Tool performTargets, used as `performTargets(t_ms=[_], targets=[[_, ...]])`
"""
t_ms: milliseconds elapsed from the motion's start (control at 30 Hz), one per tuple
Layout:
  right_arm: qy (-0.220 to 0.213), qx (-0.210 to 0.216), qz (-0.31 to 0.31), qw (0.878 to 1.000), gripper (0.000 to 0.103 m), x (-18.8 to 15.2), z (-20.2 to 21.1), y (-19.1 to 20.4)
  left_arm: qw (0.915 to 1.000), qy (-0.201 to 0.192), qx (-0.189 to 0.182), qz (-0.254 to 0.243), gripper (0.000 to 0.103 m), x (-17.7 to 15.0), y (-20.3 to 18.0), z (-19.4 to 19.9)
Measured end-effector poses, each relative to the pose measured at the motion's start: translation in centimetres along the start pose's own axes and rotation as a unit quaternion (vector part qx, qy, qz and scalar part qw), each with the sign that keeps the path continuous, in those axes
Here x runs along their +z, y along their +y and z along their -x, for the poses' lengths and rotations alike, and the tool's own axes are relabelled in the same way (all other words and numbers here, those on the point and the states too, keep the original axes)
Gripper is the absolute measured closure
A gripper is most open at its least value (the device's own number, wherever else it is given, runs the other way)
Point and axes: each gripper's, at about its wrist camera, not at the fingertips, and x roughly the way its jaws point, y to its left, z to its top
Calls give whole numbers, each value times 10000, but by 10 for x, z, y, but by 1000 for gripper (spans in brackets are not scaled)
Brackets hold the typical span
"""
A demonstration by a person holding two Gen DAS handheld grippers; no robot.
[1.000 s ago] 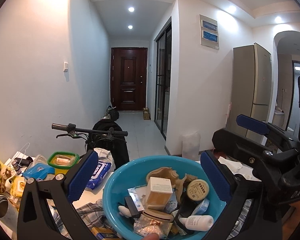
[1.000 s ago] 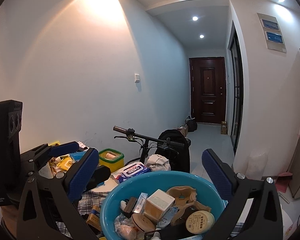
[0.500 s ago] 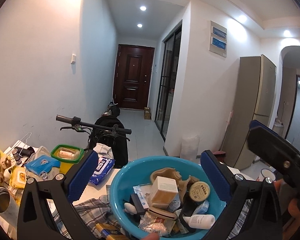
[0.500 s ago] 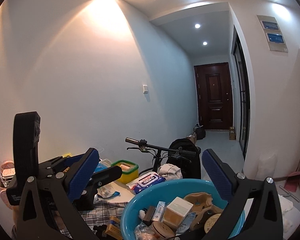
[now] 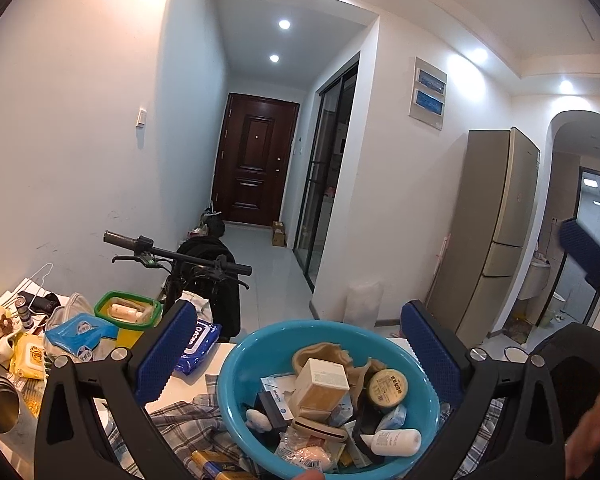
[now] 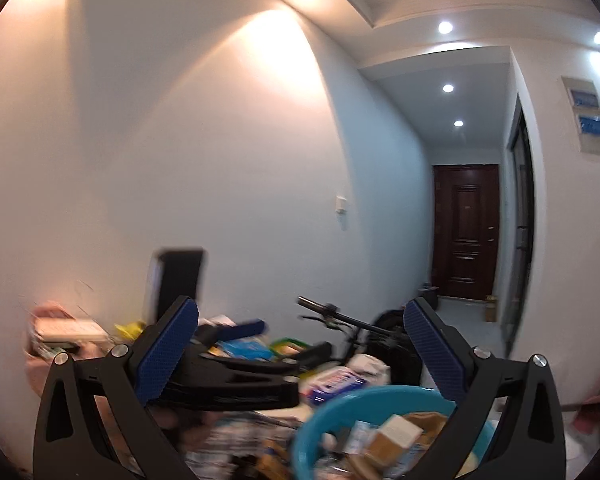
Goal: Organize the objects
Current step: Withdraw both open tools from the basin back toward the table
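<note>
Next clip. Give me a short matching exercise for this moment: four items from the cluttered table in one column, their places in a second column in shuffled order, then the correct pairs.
Things:
1. white squeeze bottle
2. green-rimmed container
3. metal cup
4. blue wipes pack

Places:
A. at the table's far left edge, open mouth showing
B. lying on its side inside the blue basin
C. on the table beside the basin, behind the left gripper's finger
D. standing near the bicycle handlebar, small items inside

Pairs: 1-B, 2-D, 3-A, 4-C
</note>
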Motion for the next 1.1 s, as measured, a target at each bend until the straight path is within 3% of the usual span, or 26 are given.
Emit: performTargets(t_ms=[67, 333, 467, 567, 733, 967, 1100], targets=[[17, 195, -121, 9997, 0, 0, 10, 1, 10000, 13, -48, -10, 0, 0, -1, 0], [681, -133, 156, 9975, 0, -35, 57, 10, 9999, -73, -95, -79, 0, 1, -4, 5], [905, -639, 411, 9930, 0, -62, 79, 9, 9999, -56, -34, -98, 0, 0, -4, 2], [1023, -823, 257, 9910, 0, -81, 92, 0, 10000, -42, 63, -57, 0, -1, -4, -1], [1221, -781, -163, 9893, 0, -113, 107, -14, 9996, -69, 34, 265, 0, 0, 1, -2], [1592, -502, -571, 9843, 0, -167, 114, -25, 9998, -10, 159, 155, 0, -1, -4, -5], [1558, -580, -582, 9844, 0, -188, 120, -29, 9997, 11, 233, 102, 0, -2, -7, -7]])
